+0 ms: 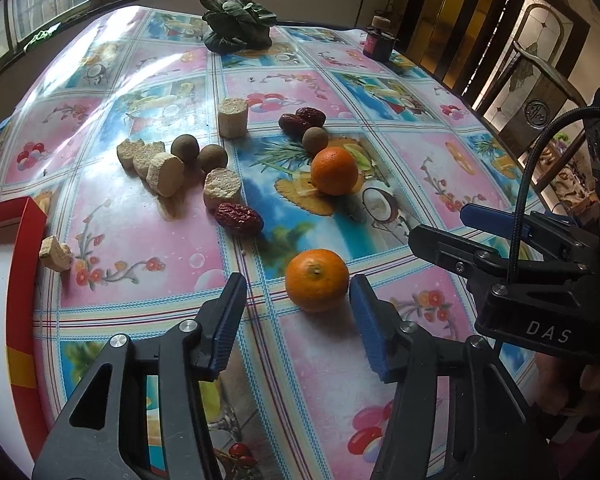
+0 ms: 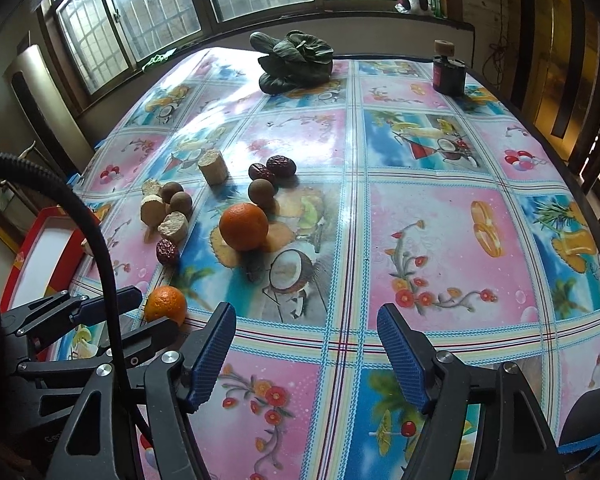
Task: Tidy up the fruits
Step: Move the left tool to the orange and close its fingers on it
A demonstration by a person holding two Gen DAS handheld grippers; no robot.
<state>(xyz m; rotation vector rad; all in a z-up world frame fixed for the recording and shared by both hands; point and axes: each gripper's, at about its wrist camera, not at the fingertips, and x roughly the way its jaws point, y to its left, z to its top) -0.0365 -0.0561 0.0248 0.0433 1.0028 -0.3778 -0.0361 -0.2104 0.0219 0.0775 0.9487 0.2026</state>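
Orange and round, the near mandarin (image 1: 317,279) sits on the tablecloth (image 1: 140,216) between the left gripper (image 1: 296,304)'s parted pads, ungripped; the right gripper (image 2: 306,344) hangs open, empty.

Two oranges on the flowery tablecloth: near orange (image 1: 317,279) stem-up, far orange (image 1: 334,171) beside the brown longans (image 1: 315,141) and wrinkly red dates (image 1: 302,119).

near orange (image 1: 317,279) between left tool (image 1: 296,316) fingers | far orange (image 1: 334,171) behind | tray (image 1: 24,280) left
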